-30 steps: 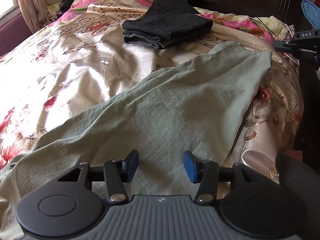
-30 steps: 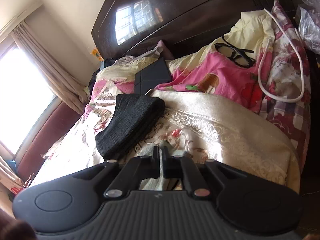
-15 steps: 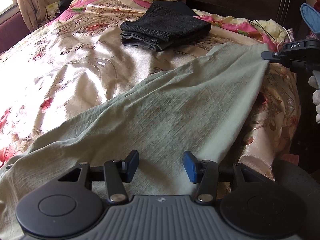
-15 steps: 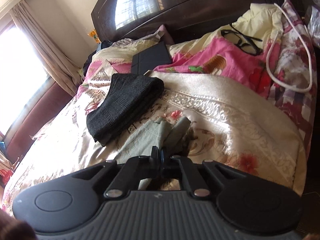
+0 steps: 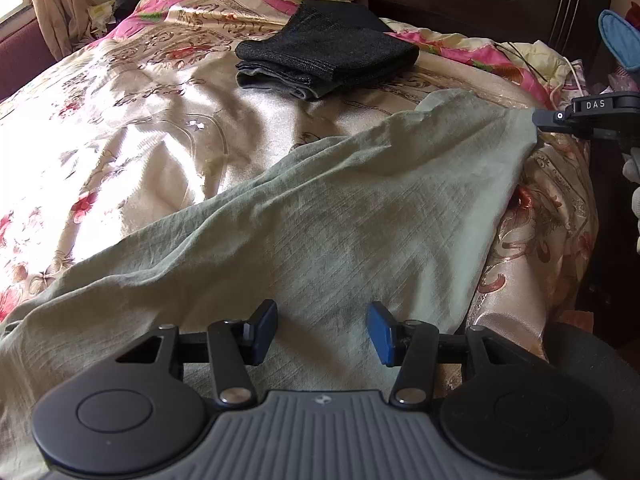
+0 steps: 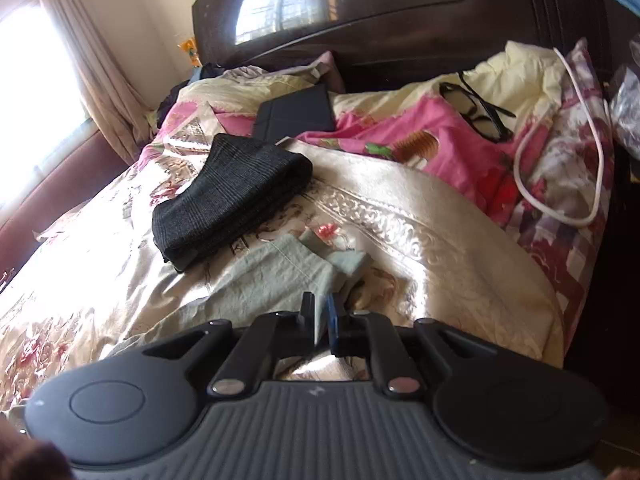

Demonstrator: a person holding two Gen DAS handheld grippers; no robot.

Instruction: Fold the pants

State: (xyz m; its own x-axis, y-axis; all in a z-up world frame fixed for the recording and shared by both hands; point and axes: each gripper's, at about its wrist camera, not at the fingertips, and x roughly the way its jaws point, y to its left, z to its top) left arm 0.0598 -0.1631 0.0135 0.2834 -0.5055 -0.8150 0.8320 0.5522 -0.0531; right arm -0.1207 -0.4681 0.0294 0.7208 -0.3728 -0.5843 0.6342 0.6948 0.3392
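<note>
My left gripper (image 5: 322,330) hangs with its jaws standing well apart and nothing between them, just above the near end of the pale green pants (image 5: 304,240), which lie spread across the floral bedspread (image 5: 132,152). From there the pants run away toward the headboard (image 6: 400,12), stopping short of the stack of dark folded clothes (image 5: 328,54) that sits nearer that headboard. My right gripper (image 6: 321,314) is at the far corner of the pants, on the bed's right edge as the left wrist view shows it; its jaws are only a narrow gap apart and opening, with a thin edge of the green cloth between them, and I cannot tell whether the pads still press it. Closer to the headboard than the stack lie a dark flat case (image 6: 296,114), black glasses (image 6: 478,110) on the pink pillow (image 6: 432,148), and a white cable (image 6: 588,148).
</note>
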